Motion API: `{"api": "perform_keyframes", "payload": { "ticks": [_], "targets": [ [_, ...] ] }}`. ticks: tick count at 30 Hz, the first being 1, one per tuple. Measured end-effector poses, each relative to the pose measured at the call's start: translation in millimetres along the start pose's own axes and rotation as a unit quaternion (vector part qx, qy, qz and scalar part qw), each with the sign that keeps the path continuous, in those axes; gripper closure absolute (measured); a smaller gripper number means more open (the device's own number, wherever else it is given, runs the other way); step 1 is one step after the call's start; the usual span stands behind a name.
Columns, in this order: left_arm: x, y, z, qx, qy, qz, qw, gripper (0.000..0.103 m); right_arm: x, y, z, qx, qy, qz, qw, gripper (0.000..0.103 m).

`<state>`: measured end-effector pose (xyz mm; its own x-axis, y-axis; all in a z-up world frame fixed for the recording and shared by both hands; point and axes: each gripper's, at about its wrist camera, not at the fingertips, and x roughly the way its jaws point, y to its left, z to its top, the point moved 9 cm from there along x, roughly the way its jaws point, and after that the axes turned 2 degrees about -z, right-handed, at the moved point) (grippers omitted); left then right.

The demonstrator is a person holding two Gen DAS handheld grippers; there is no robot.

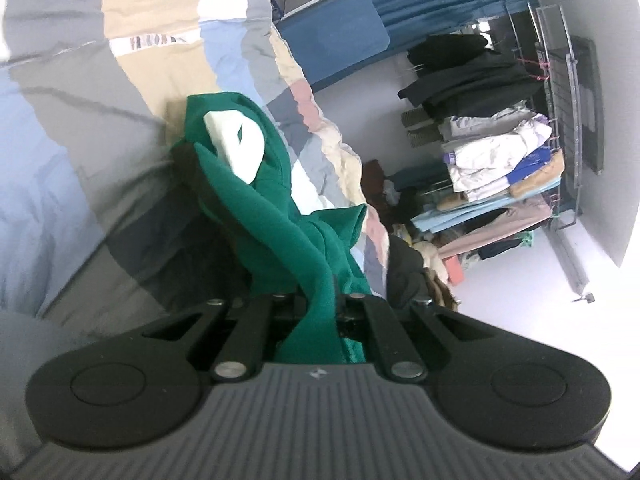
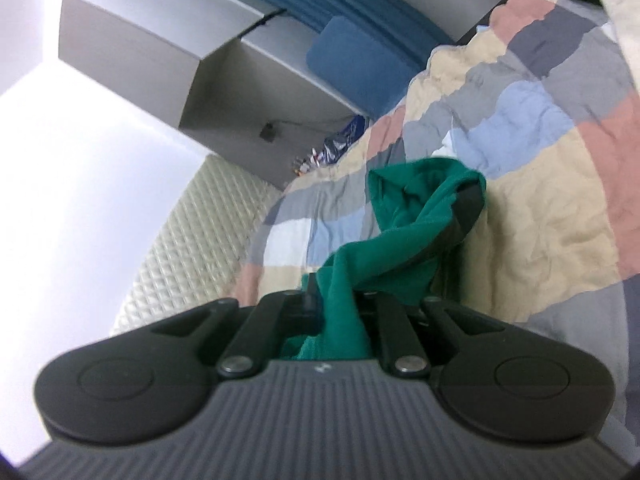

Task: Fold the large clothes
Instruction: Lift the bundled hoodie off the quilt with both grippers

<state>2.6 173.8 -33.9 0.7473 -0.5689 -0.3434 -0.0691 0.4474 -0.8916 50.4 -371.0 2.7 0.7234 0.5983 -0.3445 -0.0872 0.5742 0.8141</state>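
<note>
**Both grippers gripping the green garment over the bed**

The left gripper [image 1: 320,312] is clamping a bunched fold of the green garment [image 1: 256,200], its jaws closed on the cloth. The right gripper [image 2: 340,312] is pinching another bunch of the same garment [image 2: 400,240], jaws nearly together. The cloth is hanging twisted between them above the patchwork quilt [image 2: 540,220], which is lying bare all around it. Beyond the quilt's edge, white floor [image 1: 520,280] is lying open before a rack of stacked clothes [image 1: 500,160].
</note>
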Motion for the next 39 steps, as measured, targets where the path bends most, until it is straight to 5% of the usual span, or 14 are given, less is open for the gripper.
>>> {"api": "perform_keyframes", "payload": {
  "ticks": [8, 12, 19, 30, 39],
  "targets": [
    [17, -7, 51, -0.001, -0.05, -0.005, 0.9987, 0.097, 58, -2, 55, 0.023, -0.003, -0.027, 0.999, 0.093],
    [64, -10, 104, -0.01, -0.087, -0.019, 0.9959, 0.097, 121, -18, 95, 0.055, -0.019, -0.05, 0.997, 0.093],
    [158, 33, 182, -0.011, -0.141, 0.037, 0.9893, 0.096, 219, -88, 130, 0.111, -0.045, -0.097, 0.988, 0.093],
    [267, 126, 226, 0.012, -0.102, 0.098, 0.9899, 0.094, 319, -198, 117, 0.14, 0.005, -0.167, 0.976, 0.092],
    [307, 172, 237, -0.017, -0.07, 0.113, 0.9909, 0.094, 341, -213, 119, 0.145, 0.005, -0.163, 0.976, 0.092]
  ]
}}
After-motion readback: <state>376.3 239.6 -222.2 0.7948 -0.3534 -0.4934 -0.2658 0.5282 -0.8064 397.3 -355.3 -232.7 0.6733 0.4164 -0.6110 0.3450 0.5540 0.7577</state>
